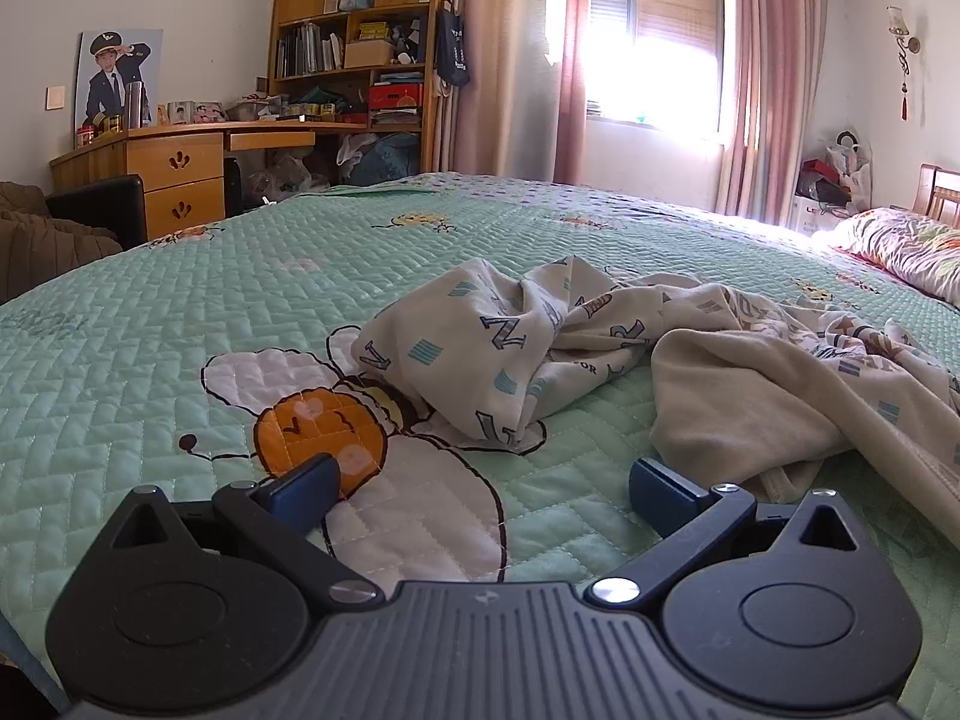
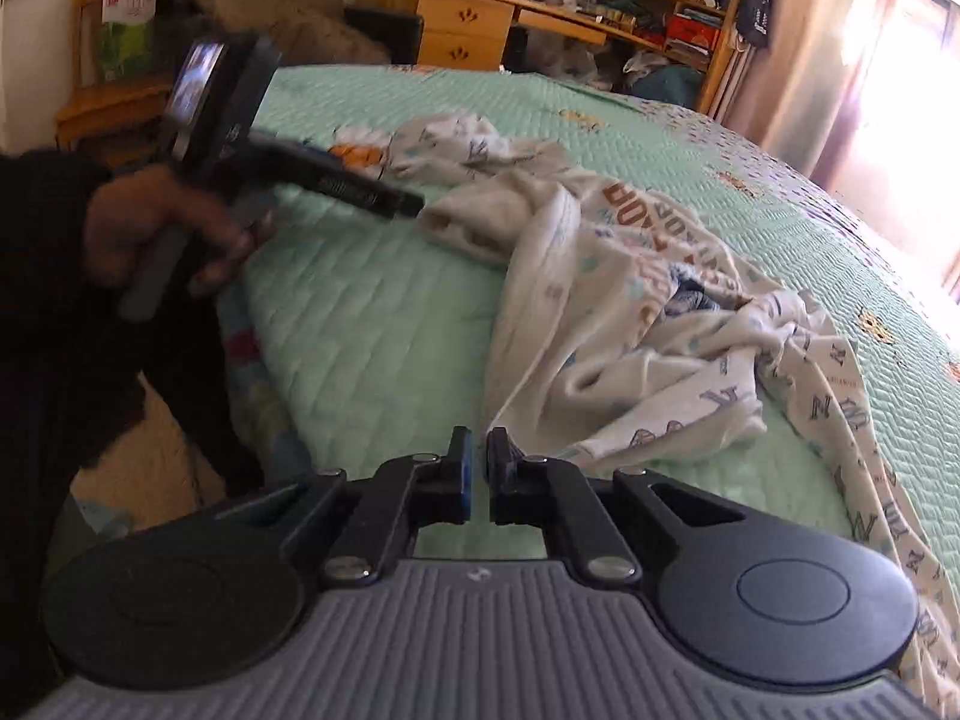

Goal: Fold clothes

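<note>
A crumpled white garment [image 1: 540, 348] printed with letters lies on the mint-green quilt [image 1: 180, 312]; part of its cream inner side [image 1: 738, 396] is turned up. My left gripper [image 1: 486, 474] stands open just above the quilt, short of the garment, with nothing between its blue pads. In the right wrist view the same garment [image 2: 630, 300] stretches from mid-bed to the near right edge. My right gripper [image 2: 478, 450] is shut, holding nothing, with the garment's hem just beyond its right finger. A hand [image 2: 150, 222] in a dark sleeve holds the left gripper [image 2: 366, 177] near the garment's far end.
An orange bee cartoon [image 1: 318, 426] is printed on the quilt under the left gripper. A patterned pillow [image 1: 900, 246] lies at the far right. Beyond the bed stand a wooden desk [image 1: 180, 162], shelves [image 1: 360, 30] and a curtained window [image 1: 654, 48]. The bed's near edge [image 2: 240, 324] drops to the floor.
</note>
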{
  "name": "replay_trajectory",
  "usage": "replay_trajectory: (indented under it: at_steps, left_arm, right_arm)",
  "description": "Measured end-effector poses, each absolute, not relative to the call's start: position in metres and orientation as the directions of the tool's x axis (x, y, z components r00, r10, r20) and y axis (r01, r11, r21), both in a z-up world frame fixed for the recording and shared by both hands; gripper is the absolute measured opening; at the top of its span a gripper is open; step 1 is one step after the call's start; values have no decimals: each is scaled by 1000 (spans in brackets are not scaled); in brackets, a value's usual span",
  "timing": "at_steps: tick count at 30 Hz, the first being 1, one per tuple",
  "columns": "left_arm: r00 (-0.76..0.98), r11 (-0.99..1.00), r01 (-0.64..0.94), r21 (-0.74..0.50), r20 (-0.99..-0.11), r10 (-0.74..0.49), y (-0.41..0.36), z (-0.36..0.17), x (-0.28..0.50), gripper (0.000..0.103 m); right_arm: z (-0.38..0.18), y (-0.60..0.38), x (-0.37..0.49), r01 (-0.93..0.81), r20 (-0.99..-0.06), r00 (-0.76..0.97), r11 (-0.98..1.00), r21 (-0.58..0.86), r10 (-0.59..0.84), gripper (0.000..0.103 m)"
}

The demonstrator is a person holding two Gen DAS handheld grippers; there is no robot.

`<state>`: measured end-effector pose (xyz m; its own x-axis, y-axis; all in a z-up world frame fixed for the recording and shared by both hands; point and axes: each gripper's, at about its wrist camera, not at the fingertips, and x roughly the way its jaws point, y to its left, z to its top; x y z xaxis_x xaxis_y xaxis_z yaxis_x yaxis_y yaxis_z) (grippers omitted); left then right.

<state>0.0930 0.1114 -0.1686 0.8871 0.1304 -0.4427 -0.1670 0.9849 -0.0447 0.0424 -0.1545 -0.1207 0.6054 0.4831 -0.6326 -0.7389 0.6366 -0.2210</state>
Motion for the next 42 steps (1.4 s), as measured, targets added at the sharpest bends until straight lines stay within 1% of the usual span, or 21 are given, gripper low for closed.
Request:
replay_trajectory:
  at_steps: [2, 3, 4, 5, 6, 7, 8, 11, 12, 13, 14, 15, 18, 20, 22, 24, 31, 33, 35, 36, 42]
  left_arm:
    - [891, 987, -157, -36, -436, 126, 109, -166, 90, 102]
    - [897, 989, -145, -25, -426, 121, 106, -164, 88, 102]
    - [904, 991, -131, -12, -413, 115, 103, -162, 86, 102]
    - [911, 993, -117, 3, -398, 109, 99, -160, 83, 102]
    - [917, 994, -102, 23, -386, 103, 94, -159, 81, 102]
    - [921, 995, -86, 42, -378, 96, 90, -157, 79, 102]
    - [923, 996, -71, 56, -375, 87, 86, -156, 77, 102]
    - [907, 999, -13, 42, -420, 30, 77, -150, 78, 102]
    - [899, 1000, 8, 28, -439, 6, 75, -146, 79, 102]
    - [887, 1000, 24, 17, -461, -14, 73, -143, 79, 102]
    - [873, 999, 39, 6, -487, -31, 72, -139, 81, 102]
    - [857, 999, 54, -8, -512, -50, 69, -137, 82, 102]
    - [811, 992, 105, -66, -572, -124, 63, -132, 87, 102]
    - [773, 987, 140, -84, -613, -162, 57, -130, 94, 102]
    - [736, 982, 166, -95, -651, -187, 50, -130, 102, 102]
    - [709, 978, 183, -101, -675, -203, 45, -129, 108, 102]
    - [671, 971, 235, -51, -713, -200, 26, -122, 116, 102]
    - [664, 969, 246, -33, -722, -193, 21, -122, 117, 102]
    - [657, 967, 252, -22, -730, -188, 17, -122, 119, 102]
    - [655, 967, 254, -18, -733, -186, 17, -122, 119, 102]
    - [650, 968, 252, 3, -741, -166, 13, -121, 123, 102]
  right_arm:
    - [-115, -157, 41, -692, -577, 658, 689, -213, 483, 9]
    - [-110, -159, 42, -675, -546, 677, 712, -193, 494, 15]
    - [-104, -160, 43, -657, -514, 695, 734, -171, 503, 29]
    - [-101, -158, 44, -650, -494, 706, 742, -167, 507, 38]
    - [-99, -154, 47, -645, -477, 715, 745, -169, 511, 58]
    - [-96, -151, 49, -640, -460, 724, 749, -170, 514, 69]
    - [-97, -146, 52, -637, -452, 730, 750, -180, 512, 70]
    - [-111, -127, 72, -617, -488, 735, 762, -194, 471, 69]
    - [-117, -123, 80, -603, -512, 732, 777, -180, 449, 65]
    - [-123, -121, 88, -588, -539, 726, 792, -163, 428, 46]
    - [-127, -120, 91, -580, -563, 712, 803, -136, 419, 31]
    - [-130, -119, 94, -574, -587, 696, 812, -107, 414, 5]
    - [-126, -125, 79, -588, -559, 680, 808, -29, 474, 5]
    - [-118, -131, 66, -600, -530, 674, 800, 15, 515, 5]
    - [-111, -140, 56, -602, -504, 674, 797, 49, 540, 5]
    - [-109, -153, 53, -570, -493, 688, 817, 88, 533, 5]
    - [-115, -176, 61, -484, -472, 724, 858, 172, 503, 5]
    - [-119, -175, 60, -477, -472, 727, 861, 174, 498, 6]
    - [-121, -176, 58, -475, -468, 727, 861, 185, 502, 7]
    - [-122, -176, 57, -472, -463, 730, 861, 189, 502, 11]
    - [-124, -182, 52, -453, -435, 746, 863, 224, 505, 13]
